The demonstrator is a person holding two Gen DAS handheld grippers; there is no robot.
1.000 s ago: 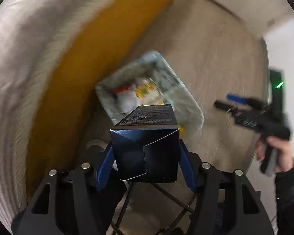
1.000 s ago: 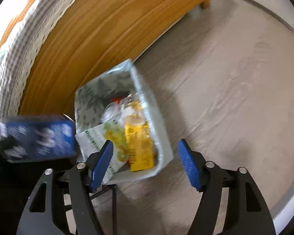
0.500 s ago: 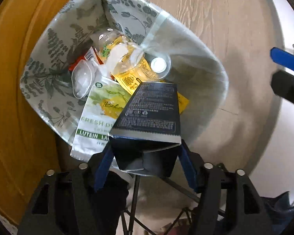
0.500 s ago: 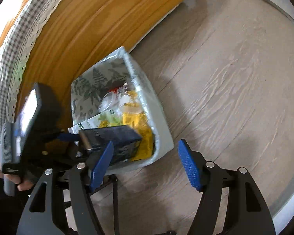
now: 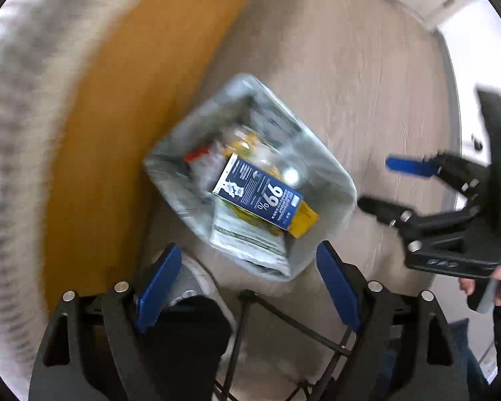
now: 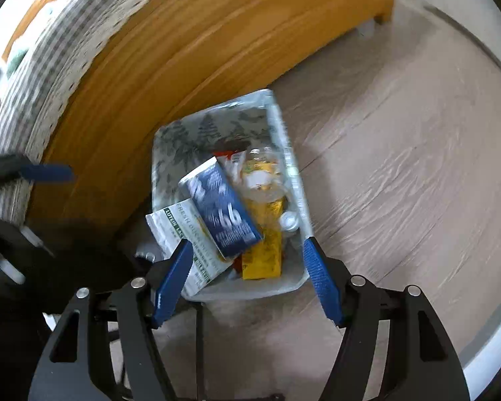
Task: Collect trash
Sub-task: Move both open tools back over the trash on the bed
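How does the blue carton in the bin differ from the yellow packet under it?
The blue carton is a dark blue box with white print; the yellow packet is flat. The blue carton lies on top, fully exposed; the yellow packet is partly covered by it. Both lie in the trash bin.

A dark blue carton (image 6: 222,212) with white print lies in the pale grey, leaf-patterned bin (image 6: 197,133) beside a yellow packet (image 6: 265,254) and a white-and-green pouch (image 6: 180,234), the bin against orange-brown wood (image 6: 217,40).

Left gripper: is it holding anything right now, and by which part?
Nothing. The left gripper is empty, jaws opening; the blue carton lies in the bin.
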